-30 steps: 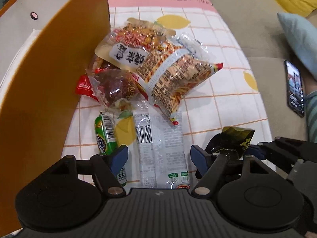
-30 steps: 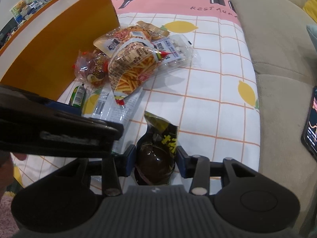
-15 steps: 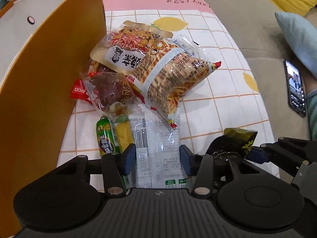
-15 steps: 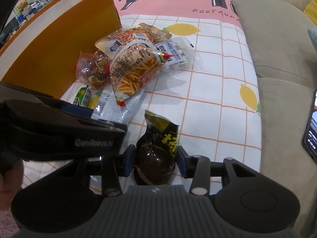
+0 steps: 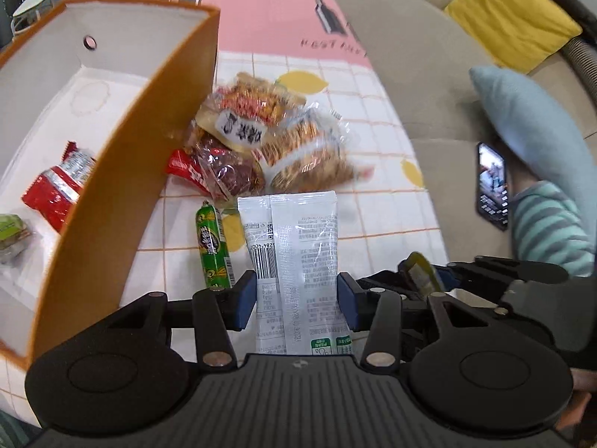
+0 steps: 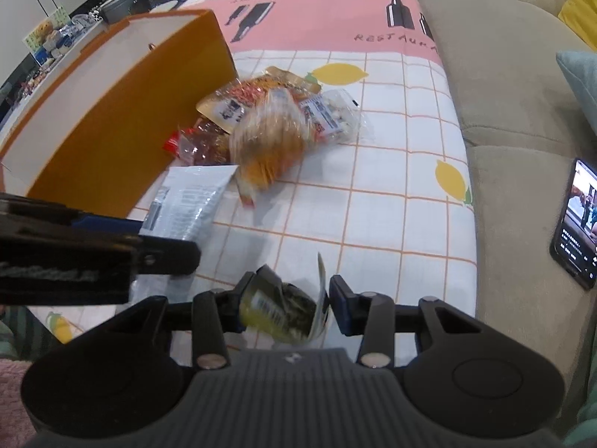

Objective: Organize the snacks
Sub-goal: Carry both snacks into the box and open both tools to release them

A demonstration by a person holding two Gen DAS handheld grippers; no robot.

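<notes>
Lifted off the surface [image 5: 373, 112] now, the white pouch [image 5: 294, 246] is sitting clamped in the left hand-held gripper [image 5: 297, 300]; the right hand-held gripper [image 6: 285, 304] is pinching a dark yellow-lettered packet [image 6: 280, 308]. "RESTAU" is showing on the cloth, upper frame.

A lemon-print tablecloth [image 5: 377, 201] with a pink band covers the table beside a beige sofa [image 5: 421, 86]. On the sofa rest a yellow cushion [image 5: 511, 15] and a pale blue pillow [image 5: 533, 138]. A lit phone [image 5: 493, 186] lies by a striped sleeve [image 5: 548, 224]. A potted plant [image 6: 123, 0] stands beyond.
</notes>
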